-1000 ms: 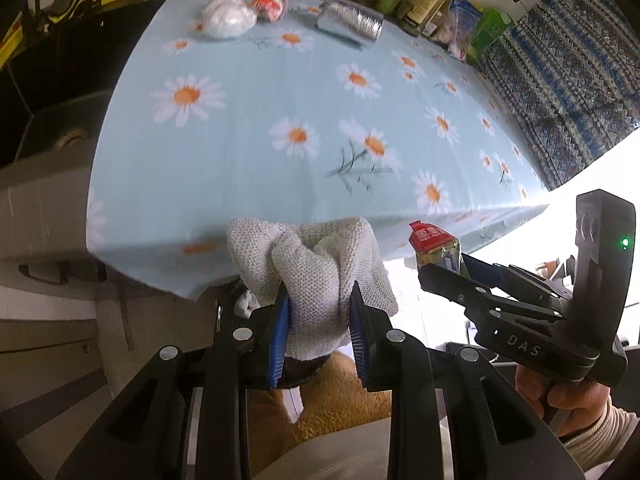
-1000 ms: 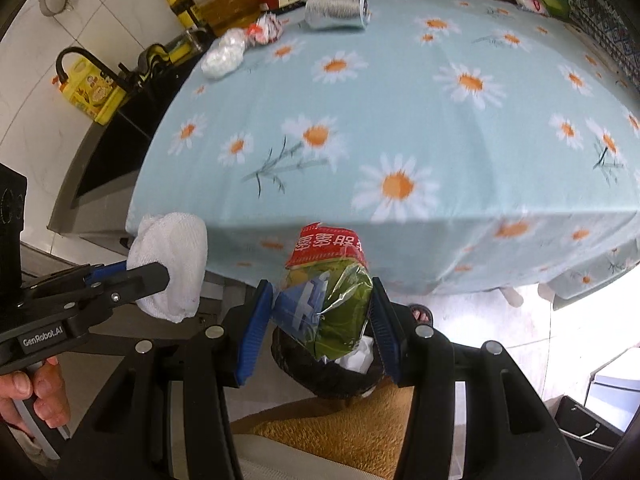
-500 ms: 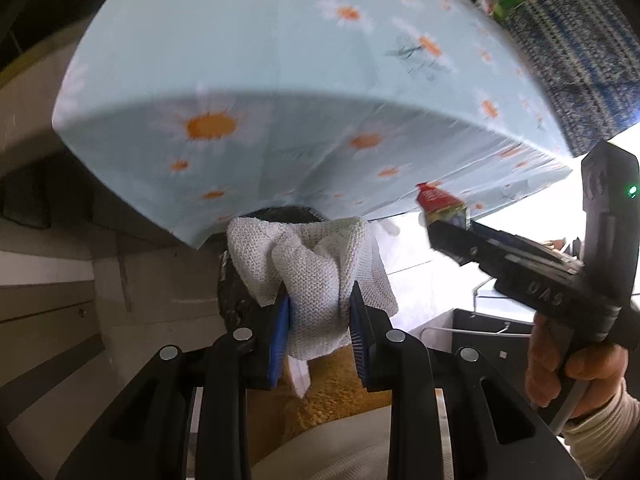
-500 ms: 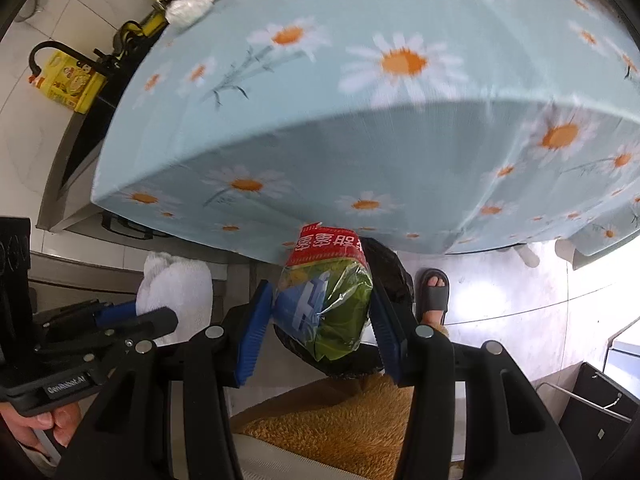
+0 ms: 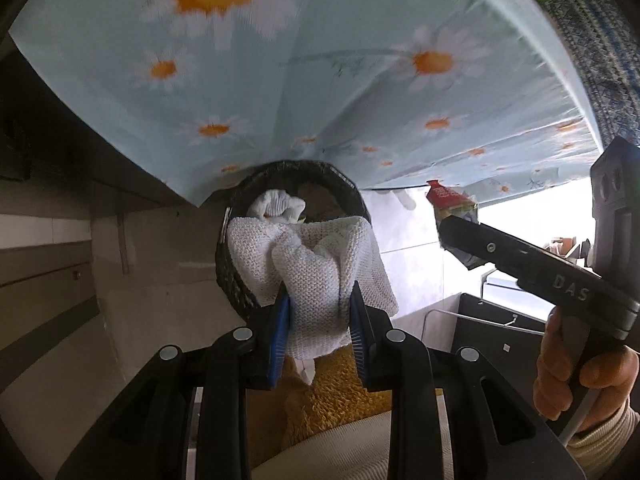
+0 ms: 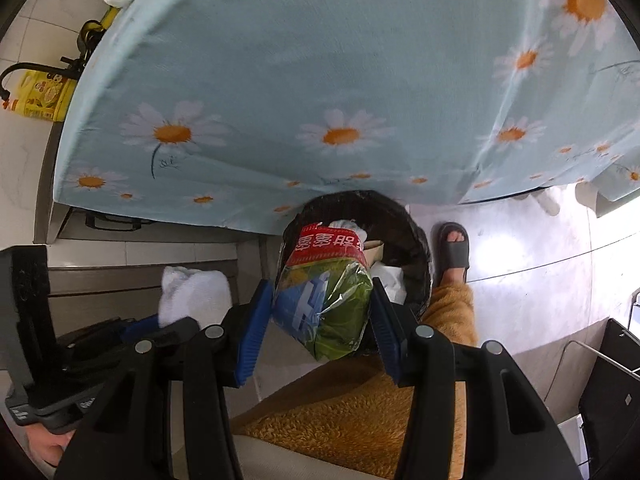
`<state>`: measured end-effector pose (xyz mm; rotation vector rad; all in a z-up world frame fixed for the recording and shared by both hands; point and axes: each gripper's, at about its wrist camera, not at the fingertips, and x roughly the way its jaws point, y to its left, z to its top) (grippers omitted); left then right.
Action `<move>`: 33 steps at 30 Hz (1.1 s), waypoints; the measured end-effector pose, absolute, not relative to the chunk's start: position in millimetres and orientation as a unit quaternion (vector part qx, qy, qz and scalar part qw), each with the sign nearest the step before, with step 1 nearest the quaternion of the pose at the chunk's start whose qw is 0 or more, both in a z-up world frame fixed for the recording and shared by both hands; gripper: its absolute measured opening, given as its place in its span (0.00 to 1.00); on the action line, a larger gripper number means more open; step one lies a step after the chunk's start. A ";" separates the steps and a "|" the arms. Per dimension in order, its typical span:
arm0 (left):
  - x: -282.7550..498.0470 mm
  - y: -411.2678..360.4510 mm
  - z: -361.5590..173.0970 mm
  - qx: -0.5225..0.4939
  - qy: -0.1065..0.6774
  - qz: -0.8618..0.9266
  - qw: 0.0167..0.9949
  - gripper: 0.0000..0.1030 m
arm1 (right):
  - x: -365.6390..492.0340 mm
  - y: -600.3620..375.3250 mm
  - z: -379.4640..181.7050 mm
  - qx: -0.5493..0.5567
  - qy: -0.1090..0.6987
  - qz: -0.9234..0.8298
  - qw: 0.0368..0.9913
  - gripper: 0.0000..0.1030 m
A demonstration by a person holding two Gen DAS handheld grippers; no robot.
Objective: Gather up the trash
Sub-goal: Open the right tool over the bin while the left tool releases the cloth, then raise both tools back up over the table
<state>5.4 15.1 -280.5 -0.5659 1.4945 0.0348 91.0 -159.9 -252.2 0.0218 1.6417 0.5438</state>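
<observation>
A daisy-print tablecloth (image 6: 320, 60) overhangs the black trash bin (image 6: 416, 240). Above the bin's mouth, the left gripper (image 5: 320, 320) clamps a white knitted cloth (image 5: 312, 264); beside it, the right gripper (image 6: 320, 316) pinches a crinkled snack wrapper (image 6: 324, 300).

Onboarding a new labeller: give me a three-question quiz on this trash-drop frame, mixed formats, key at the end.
1. True or false: the left gripper is shut on a white knitted cloth.
2. Multiple choice: the snack bag in the right gripper has a top band that is A) red, B) yellow, C) black.
3. Short answer: what stands on the floor by the hanging edge of the daisy tablecloth, in front of both grippers?

Key: 1 true. 2 A. 3 A black-lined trash bin that already has white trash in it.
</observation>
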 end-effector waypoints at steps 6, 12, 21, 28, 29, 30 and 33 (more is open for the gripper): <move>4.5 12.3 -294.5 -0.258 0.687 0.024 0.679 0.28 | 93.4 -159.0 -261.8 0.016 0.731 0.242 0.638 0.49; 10.0 8.5 -295.5 -0.260 0.688 0.026 0.677 0.29 | 99.5 -159.1 -265.1 0.026 0.735 0.242 0.633 0.54; 12.3 11.0 -294.7 -0.264 0.692 0.034 0.671 0.47 | 103.7 -164.2 -260.8 0.047 0.735 0.239 0.633 0.59; 12.4 13.6 -287.3 -0.264 0.686 0.033 0.677 0.47 | 103.5 -164.9 -248.8 0.048 0.727 0.239 0.642 0.59; 12.3 13.7 -285.9 -0.265 0.685 0.033 0.678 0.47 | 103.2 -164.0 -246.8 0.046 0.725 0.240 0.643 0.59; 11.9 14.4 -284.0 -0.265 0.683 0.032 0.680 0.47 | 102.8 -163.1 -245.1 0.044 0.724 0.241 0.644 0.59; 10.2 17.8 -279.0 -0.268 0.677 0.032 0.685 0.47 | 100.9 -159.8 -239.0 0.040 0.720 0.245 0.648 0.59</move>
